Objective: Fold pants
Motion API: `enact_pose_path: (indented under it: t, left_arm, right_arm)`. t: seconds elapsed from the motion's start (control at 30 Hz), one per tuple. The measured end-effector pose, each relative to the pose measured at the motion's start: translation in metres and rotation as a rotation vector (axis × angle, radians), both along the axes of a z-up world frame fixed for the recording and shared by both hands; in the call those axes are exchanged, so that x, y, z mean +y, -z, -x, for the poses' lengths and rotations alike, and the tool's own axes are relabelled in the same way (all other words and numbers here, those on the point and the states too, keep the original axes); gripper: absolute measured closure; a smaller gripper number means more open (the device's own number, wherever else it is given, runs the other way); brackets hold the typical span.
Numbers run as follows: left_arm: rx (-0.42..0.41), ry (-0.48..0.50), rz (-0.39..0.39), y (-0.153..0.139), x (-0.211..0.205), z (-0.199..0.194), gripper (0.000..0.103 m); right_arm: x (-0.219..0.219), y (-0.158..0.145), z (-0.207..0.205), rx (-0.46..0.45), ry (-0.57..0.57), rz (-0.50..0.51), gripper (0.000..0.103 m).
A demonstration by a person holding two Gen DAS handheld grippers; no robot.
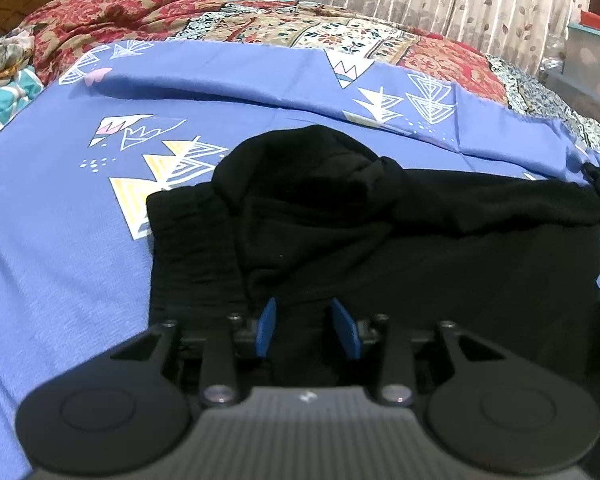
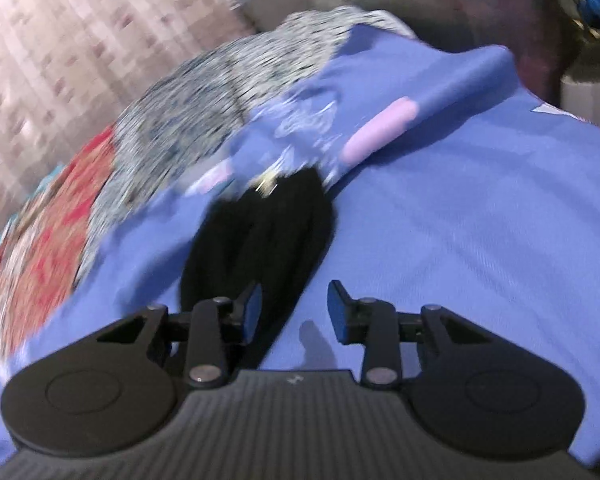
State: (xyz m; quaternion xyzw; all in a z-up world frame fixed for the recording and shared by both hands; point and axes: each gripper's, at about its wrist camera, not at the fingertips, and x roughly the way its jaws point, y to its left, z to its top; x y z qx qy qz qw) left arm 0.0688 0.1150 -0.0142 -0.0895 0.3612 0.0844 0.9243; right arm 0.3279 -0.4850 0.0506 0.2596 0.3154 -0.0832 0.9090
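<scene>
Black pants point(image 1: 380, 240) bunched on blue sheet point(image 1: 60, 260), no legible writing

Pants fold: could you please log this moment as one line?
pants: bunched on sheet | left gripper: open over pants | right gripper: open, empty, view blurred

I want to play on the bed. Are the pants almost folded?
Partly. The black pants lie bunched on the blue sheet, one part flopped over, not neat. The left gripper is open over them; the right gripper is open, holding nothing. Smoothing and final folds remain.
</scene>
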Motion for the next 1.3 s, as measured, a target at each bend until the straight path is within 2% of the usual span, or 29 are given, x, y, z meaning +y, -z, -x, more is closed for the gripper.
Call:
enact_pose_path:
  t: [0.07,0.13,0.3,0.37,0.4,0.43,0.5,0.6,0.67,0.73,0.77,0.83,0.87,0.9,0.93,0.97,1.03,1.1,1.17,1.27,1.3]
  left_arm:
    - [0.003,0.007,-0.009,0.0,-0.002,-0.001,0.066]
    - [0.004,0.01,-0.017,0.001,-0.003,-0.001,0.065]
    - [0.012,0.017,-0.046,0.002,-0.007,-0.003,0.062]
    - [0.018,0.024,-0.067,0.002,-0.011,-0.004,0.06]
    - [0.02,0.027,-0.076,0.002,-0.012,-0.005,0.06]
    - [0.022,0.028,-0.081,0.002,-0.013,-0.005,0.059]
    - [0.023,0.029,-0.08,0.002,-0.013,-0.005,0.059]
    - [0.019,0.029,-0.076,0.002,-0.011,-0.004,0.059]
    - [0.017,0.029,-0.073,0.001,-0.011,-0.003,0.059]
    - [0.016,0.031,-0.067,0.001,-0.01,-0.003,0.058]
    - [0.017,0.036,-0.06,0.0,-0.009,-0.004,0.056]
    - [0.024,0.054,-0.057,-0.002,-0.011,-0.006,0.047]
    - [0.037,0.066,-0.065,-0.004,-0.013,-0.007,0.045]
    - [0.052,0.075,-0.067,-0.008,-0.015,-0.009,0.044]
    - [0.065,0.085,-0.045,-0.015,-0.015,-0.009,0.045]
    - [0.057,0.096,-0.006,-0.024,-0.012,-0.007,0.045]
    - [-0.003,0.1,0.047,-0.047,-0.003,0.002,0.045]
    - [-0.067,0.086,0.022,-0.071,0.009,0.009,0.044]
    - [-0.096,0.058,-0.068,-0.089,0.021,0.006,0.044]
    - [-0.093,0.035,-0.234,-0.098,0.033,-0.013,0.044]
    - [-0.087,0.036,-0.263,-0.097,0.036,-0.02,0.044]
  right_arm:
    - [-0.008,0.006,-0.015,-0.006,0.045,-0.014,0.064]
    - [-0.008,0.013,-0.03,0.008,0.07,0.017,0.063]
    - [-0.006,0.034,-0.064,0.063,0.052,0.039,0.065]
    - [0.003,0.034,-0.067,0.071,0.042,0.081,0.09]
    - [0.006,0.031,-0.066,0.077,0.038,0.088,0.096]
    - [0.008,0.024,-0.06,0.063,0.054,0.084,0.097]
    - [0.003,0.005,-0.044,-0.022,0.081,0.039,0.097]
    - [-0.01,-0.04,-0.001,-0.135,0.09,-0.014,0.097]
    - [-0.017,-0.069,0.03,-0.171,0.087,0.036,0.097]
    - [-0.023,-0.088,0.057,-0.166,0.103,0.106,0.097]
    - [-0.027,-0.093,0.068,-0.144,0.124,0.147,0.097]
    - [-0.033,-0.087,0.079,-0.064,0.156,0.244,0.094]
    - [-0.036,-0.077,0.079,0.002,0.151,0.285,0.089]
    - [-0.041,-0.062,0.075,0.109,0.13,0.325,0.077]
    - [-0.048,-0.051,0.076,0.18,0.155,0.353,0.076]
    - [-0.056,-0.046,0.084,0.211,0.215,0.362,0.073]
    - [-0.071,-0.05,0.107,0.153,0.302,0.272,0.073]
    - [-0.068,-0.063,0.121,0.102,0.314,0.27,0.073]
    - [-0.051,-0.077,0.122,0.058,0.261,0.322,0.073]
    - [-0.031,-0.084,0.106,0.044,0.124,0.284,0.068]
    - [-0.024,-0.083,0.097,0.056,0.092,0.278,0.063]
